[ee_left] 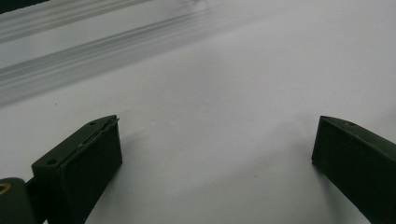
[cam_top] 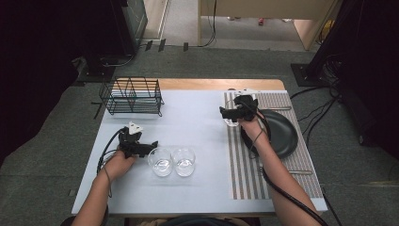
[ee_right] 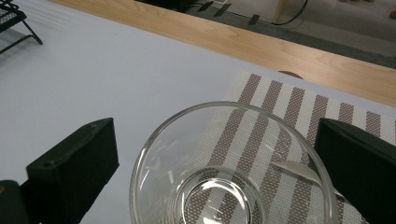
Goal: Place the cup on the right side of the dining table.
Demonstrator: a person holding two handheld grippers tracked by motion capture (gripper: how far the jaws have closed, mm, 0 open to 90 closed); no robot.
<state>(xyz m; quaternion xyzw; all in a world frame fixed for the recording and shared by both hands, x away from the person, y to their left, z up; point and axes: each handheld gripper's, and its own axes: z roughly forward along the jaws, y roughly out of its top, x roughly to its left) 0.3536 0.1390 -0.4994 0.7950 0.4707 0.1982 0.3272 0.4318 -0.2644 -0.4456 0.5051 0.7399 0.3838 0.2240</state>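
A white tabletop [cam_top: 197, 117] stands on grey carpet [cam_top: 56, 136]. The right gripper [cam_top: 231, 114] straddles a glass [ee_right: 233, 172], spread; the left gripper [cam_top: 149, 149] is spread too.

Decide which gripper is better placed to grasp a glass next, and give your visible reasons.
Right. The right gripper has its open jaws either side of a glass on the striped placemat. The left gripper is open over bare table, beside the two other glasses.

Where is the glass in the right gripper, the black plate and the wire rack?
glass [ee_right: 233, 163]: right gripper view, on its clear wall, inside the rim.
black plate [cam_top: 282, 134]: high view, on its bare dark middle.
wire rack [cam_top: 131, 96]: high view, on its black wire side.
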